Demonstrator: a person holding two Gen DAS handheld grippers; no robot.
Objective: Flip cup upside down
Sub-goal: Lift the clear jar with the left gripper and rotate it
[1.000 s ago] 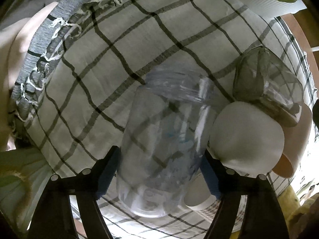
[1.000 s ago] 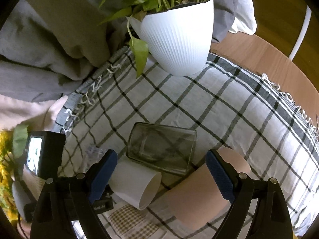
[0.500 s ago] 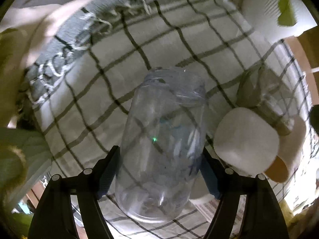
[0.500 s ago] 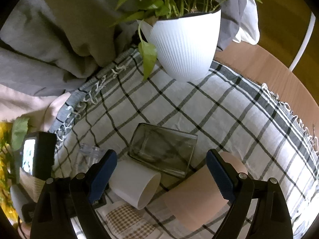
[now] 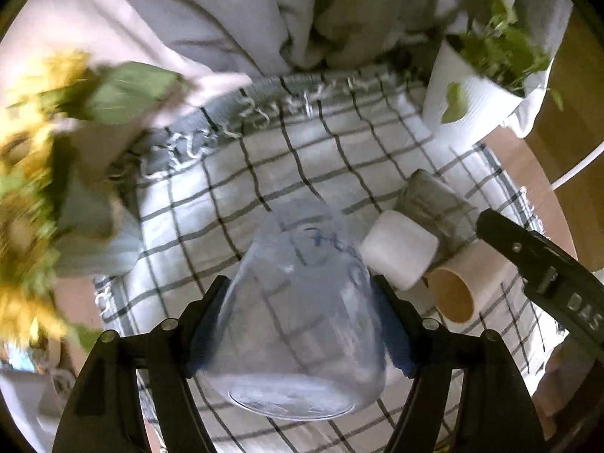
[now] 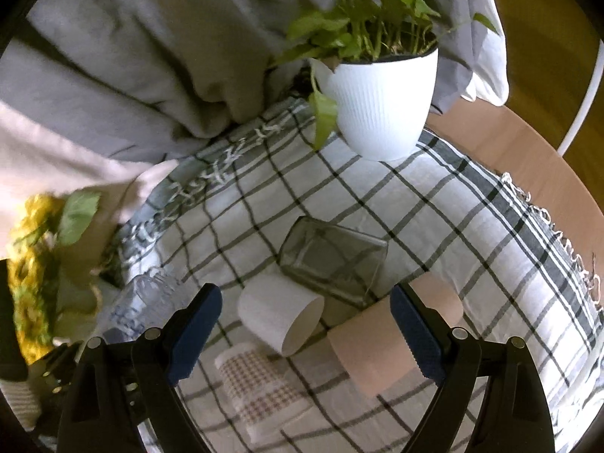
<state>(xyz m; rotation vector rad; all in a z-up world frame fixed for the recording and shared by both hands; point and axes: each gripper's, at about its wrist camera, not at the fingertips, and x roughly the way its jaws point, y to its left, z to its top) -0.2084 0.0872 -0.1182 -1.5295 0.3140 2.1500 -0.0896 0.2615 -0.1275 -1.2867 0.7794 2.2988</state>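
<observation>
My left gripper is shut on a clear plastic cup, held above the checked cloth with its base toward the camera and its mouth pointing away and down. The cup also shows at the left of the right wrist view. My right gripper is open and empty, hovering over a white cup and a tan cup, both lying on their sides. A smoky square glass lies on its side behind them.
A white ribbed plant pot stands at the back of the cloth. Grey blankets pile behind. Yellow flowers are at the left. A small houndstooth cloth lies near the front. Bare wooden table shows at the right.
My left gripper has lifted and tilted the clear cup, so its base now faces the camera; the view has swung up toward the blankets. The right gripper has drifted back slightly, staying open.
</observation>
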